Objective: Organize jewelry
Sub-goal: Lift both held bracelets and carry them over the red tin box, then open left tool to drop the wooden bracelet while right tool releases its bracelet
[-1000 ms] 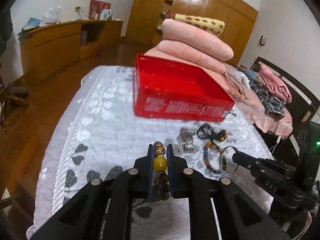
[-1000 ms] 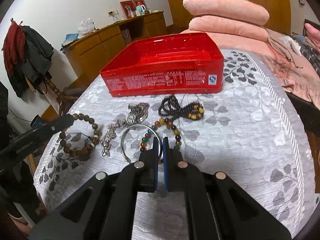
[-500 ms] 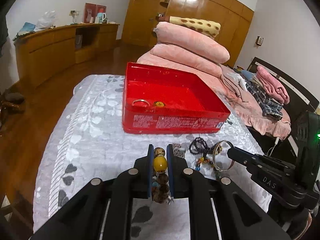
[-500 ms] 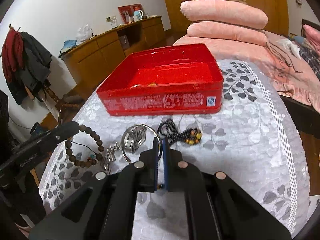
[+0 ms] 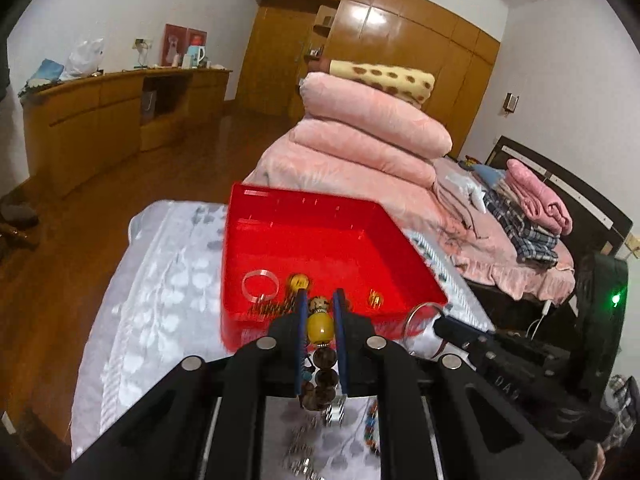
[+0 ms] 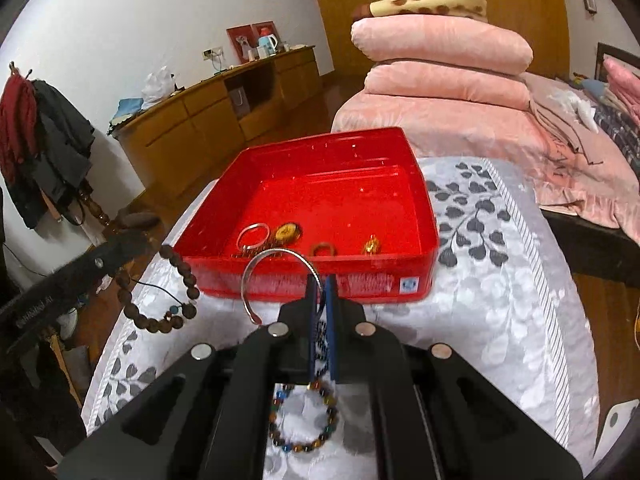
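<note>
My left gripper (image 5: 320, 296) is shut on a brown bead bracelet (image 5: 319, 326) with a big yellow bead, held just in front of the near wall of the red box (image 5: 332, 236). My right gripper (image 6: 320, 282) is shut on a silver open bangle (image 6: 256, 268), which stands up left of its fingers near the red box (image 6: 312, 144). Inside the box lie a silver ring (image 6: 253, 235), an amber piece (image 6: 287, 233) and a small gold piece (image 6: 371, 246). The left gripper (image 6: 154, 238) shows at the left of the right wrist view with the brown bracelet (image 6: 160, 304) dangling.
A multicoloured bead bracelet (image 6: 304, 420) and other small jewelry (image 5: 304, 460) lie on the leaf-patterned tablecloth (image 6: 500, 300) under the grippers. Folded pink quilts (image 5: 372, 132) are stacked behind the box. A wooden sideboard (image 5: 100, 120) lines the left wall, and a bed with clothes (image 5: 528, 208) is at the right.
Both grippers have risen and moved toward the red box, carrying the brown bracelet and the silver bangle off the table. The box's inside has come into view.
</note>
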{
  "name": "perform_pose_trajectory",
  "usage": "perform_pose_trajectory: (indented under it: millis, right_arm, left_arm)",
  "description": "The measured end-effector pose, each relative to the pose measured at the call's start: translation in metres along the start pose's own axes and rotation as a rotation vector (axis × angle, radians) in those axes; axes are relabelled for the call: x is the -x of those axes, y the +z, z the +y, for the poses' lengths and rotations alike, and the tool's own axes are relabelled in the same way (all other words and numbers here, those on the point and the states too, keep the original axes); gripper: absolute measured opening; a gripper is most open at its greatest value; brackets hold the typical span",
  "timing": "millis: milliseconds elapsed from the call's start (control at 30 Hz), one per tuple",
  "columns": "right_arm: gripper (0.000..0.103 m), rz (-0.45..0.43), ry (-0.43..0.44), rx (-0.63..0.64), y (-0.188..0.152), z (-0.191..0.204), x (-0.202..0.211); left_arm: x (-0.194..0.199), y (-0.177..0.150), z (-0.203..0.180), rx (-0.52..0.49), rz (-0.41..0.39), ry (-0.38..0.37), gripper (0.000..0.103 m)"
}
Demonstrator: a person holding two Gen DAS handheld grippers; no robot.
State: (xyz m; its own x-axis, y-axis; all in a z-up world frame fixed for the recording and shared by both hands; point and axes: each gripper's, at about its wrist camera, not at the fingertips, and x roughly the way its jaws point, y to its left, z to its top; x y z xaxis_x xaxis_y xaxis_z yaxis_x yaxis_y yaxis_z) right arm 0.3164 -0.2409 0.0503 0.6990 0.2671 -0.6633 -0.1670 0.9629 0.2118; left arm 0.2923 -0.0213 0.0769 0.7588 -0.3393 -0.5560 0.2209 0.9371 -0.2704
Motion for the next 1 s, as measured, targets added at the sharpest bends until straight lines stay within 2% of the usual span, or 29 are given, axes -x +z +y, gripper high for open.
perform_pose_trajectory:
  millis: [233, 367, 467, 533, 567, 600, 633, 800, 867, 1000]
  right_arm:
    - [0.003, 0.005, -0.009, -0.018, 0.024, -0.006, -0.019]
    - [0.003, 0.020, -0.017, -0.035, 0.036, -0.012, -0.036]
    - [0.003, 0.022, -0.028, -0.039, 0.045, -0.014, -0.048]
    - [0.007, 0.022, -0.039, -0.033, 0.049, -0.015, -0.056]
    - [0.012, 0.022, -0.054, -0.025, 0.051, -0.014, -0.060]
    - [0.027, 0.021, -0.066, -0.022, 0.051, -0.014, -0.061]
    - [0.029, 0.016, -0.071, -0.019, 0.050, -0.015, -0.062]
    - [0.029, -0.002, -0.071, -0.015, 0.046, -0.017, -0.057]
    - [0.029, -0.016, -0.070, -0.015, 0.045, -0.017, -0.050]
    - [0.029, -0.030, -0.068, -0.015, 0.036, -0.018, -0.036]
  left_arm:
    - [-0.021, 0.023, 0.000, 0.013, -0.025, -0.002, 0.013]
    - [-0.041, 0.031, 0.006, 0.020, -0.028, 0.021, 0.013]
    - [-0.053, 0.033, 0.011, 0.021, -0.019, 0.039, 0.013]
    - [-0.068, 0.033, 0.013, 0.009, 0.013, 0.046, 0.013]
    - [-0.073, 0.032, 0.015, 0.012, 0.027, 0.057, 0.015]
    - [-0.076, 0.030, 0.016, 0.019, 0.035, 0.065, 0.017]
    - [-0.079, 0.028, 0.018, 0.026, 0.043, 0.067, 0.019]
    - [-0.074, 0.027, 0.022, 0.036, 0.038, 0.075, 0.027]
    - [-0.067, 0.026, 0.022, 0.032, 0.024, 0.081, 0.037]
    - [-0.049, 0.018, 0.020, 0.012, 0.010, 0.092, 0.041]
